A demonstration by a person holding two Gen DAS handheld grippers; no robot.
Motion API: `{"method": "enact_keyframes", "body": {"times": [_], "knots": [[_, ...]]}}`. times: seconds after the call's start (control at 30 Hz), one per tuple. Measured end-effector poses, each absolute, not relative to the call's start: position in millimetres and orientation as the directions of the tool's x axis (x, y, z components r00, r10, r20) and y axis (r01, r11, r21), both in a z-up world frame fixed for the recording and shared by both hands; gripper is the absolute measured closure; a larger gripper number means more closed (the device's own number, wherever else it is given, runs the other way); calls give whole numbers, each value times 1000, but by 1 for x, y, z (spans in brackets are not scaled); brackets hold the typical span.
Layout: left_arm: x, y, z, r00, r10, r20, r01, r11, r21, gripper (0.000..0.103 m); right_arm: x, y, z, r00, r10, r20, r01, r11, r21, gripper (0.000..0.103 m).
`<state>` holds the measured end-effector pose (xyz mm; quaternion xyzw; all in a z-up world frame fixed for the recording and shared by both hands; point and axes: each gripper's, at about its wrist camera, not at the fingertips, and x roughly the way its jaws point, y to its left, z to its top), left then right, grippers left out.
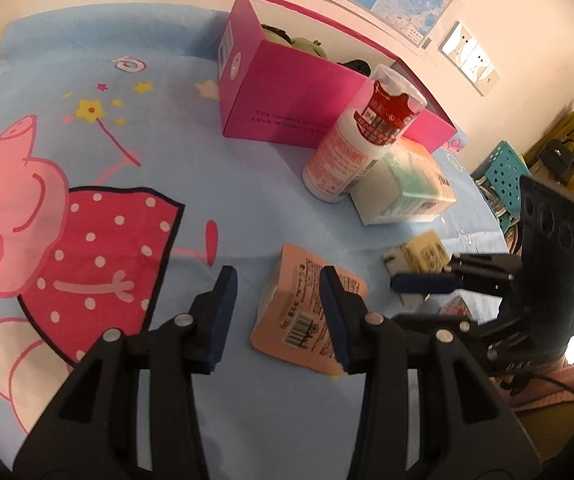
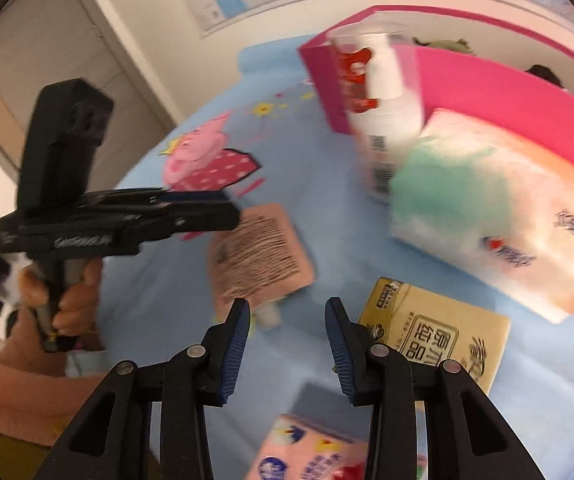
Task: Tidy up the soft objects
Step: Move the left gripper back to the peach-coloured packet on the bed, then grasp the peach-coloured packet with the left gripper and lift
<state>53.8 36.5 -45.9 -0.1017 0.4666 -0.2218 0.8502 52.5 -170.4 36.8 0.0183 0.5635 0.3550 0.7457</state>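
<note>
Surface = bed w/ blue cartoon sheet (image 1: 99, 92), so items sit on soft ground and can be pinched from above w/o hard backstop.

Left tongs (image 1: 279, 316): released, nothing between the pads. Pitched down at the sheet. Pink pouch (image 1: 307, 312) lies flat, label up, just ahead of them and under the right-side finger; the finger overlaps its edge in view, contact cannot be told. Judgement: left tongs are lined up on this pouch as next pick. It's flat and limp, so likely needs an edge pinch.

Ahead-right of left tongs: white bottle w/ red label (image 1: 351, 148) leans against the magenta box (image 1: 287, 108), resting partly on the green-white tissue pack (image 1: 403, 188). Box stands open-topped, beyond everything else; dark and greenish plush shapes show inside it. Judgement: box is the collecting bin, soft things already in there.

Far right of left tongs: right tongs (image 2: 287, 336), also parted and empty, angled down. Yellow tissue packet (image 2: 435, 340) lies just beside their right-side finger, touching or not: can't tell (motion blur). Peach packet w/ blue print (image 2: 311, 452) sits below/behind the fingers, close under the tongs. Pouch cap end is just ahead-left of them.

Hand (image 2: 63, 300) grips the left tool's handle at the left of the right wrist view.

Risk: the leaning bottle may tip if the tissue pack under it gets pulled.
</note>
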Motion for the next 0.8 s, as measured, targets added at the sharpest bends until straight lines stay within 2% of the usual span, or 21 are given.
{"method": "enact_keyframes", "body": {"times": [0.07, 0.27, 0.43, 0.73, 0.8], "knots": [[52, 36, -47, 457, -475, -752, 292, 879, -377, 67, 53, -169, 34, 91, 570, -817, -506, 733, 455, 63], [47, 36, -49, 423, -494, -759, 325, 865, -382, 77, 49, -149, 24, 45, 557, -829, -517, 723, 458, 63], [43, 40, -52, 401, -509, -762, 330, 856, -398, 77, 54, -147, 21, 49, 571, -819, -489, 729, 479, 62], [40, 42, -56, 371, -535, -759, 345, 838, -422, 77, 67, -158, 21, 95, 659, -746, -404, 710, 576, 59], [39, 43, -55, 363, -557, -747, 347, 825, -447, 77, 68, -157, 21, 100, 667, -738, -404, 705, 583, 66]]}}
